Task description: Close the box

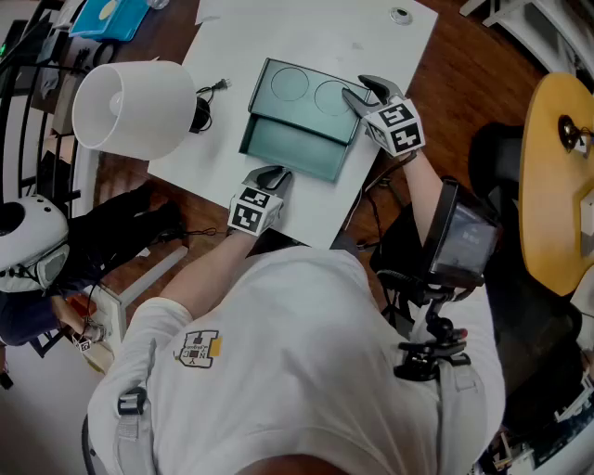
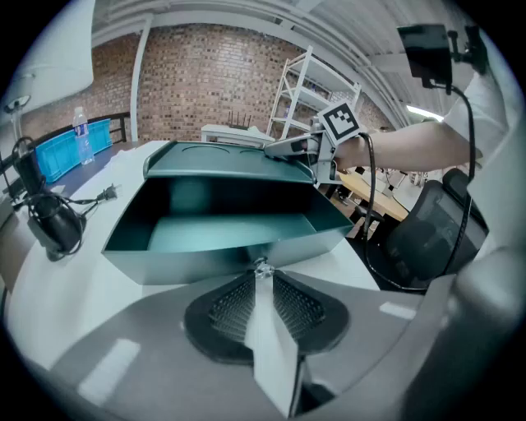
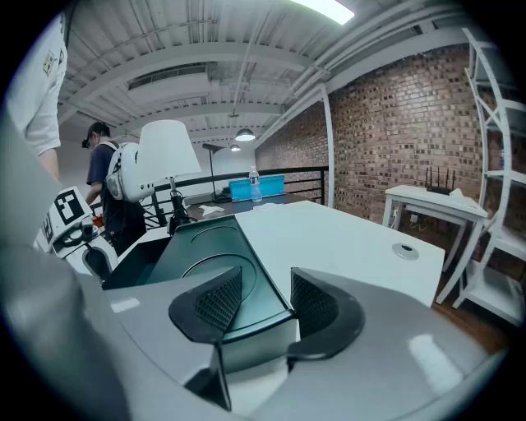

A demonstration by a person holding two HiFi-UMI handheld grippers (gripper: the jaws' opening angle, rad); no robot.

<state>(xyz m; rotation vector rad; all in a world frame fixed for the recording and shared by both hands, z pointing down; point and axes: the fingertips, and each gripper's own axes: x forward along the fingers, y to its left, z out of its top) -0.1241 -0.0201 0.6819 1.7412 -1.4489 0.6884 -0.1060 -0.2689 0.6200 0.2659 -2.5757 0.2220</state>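
Note:
A teal box (image 1: 290, 150) stands open on the white table (image 1: 278, 37), its lid (image 1: 306, 93) tilted back behind it. My left gripper (image 1: 272, 173) is shut and empty; in the left gripper view the left gripper (image 2: 261, 267) points at the box's front wall (image 2: 222, 255), close to it. My right gripper (image 1: 367, 90) is at the lid's right end. In the right gripper view the right gripper (image 3: 267, 300) stands open with the lid's corner (image 3: 255, 316) between the pads; I see no firm squeeze on it.
A white lamp shade (image 1: 135, 107) and a black cable clamp (image 2: 53, 226) sit left of the box. A grommet (image 1: 400, 14) marks the table's far corner. A dark chair (image 1: 501, 241) and a yellow round top (image 1: 557, 186) are to the right. A person (image 3: 103, 177) stands beyond the lamp.

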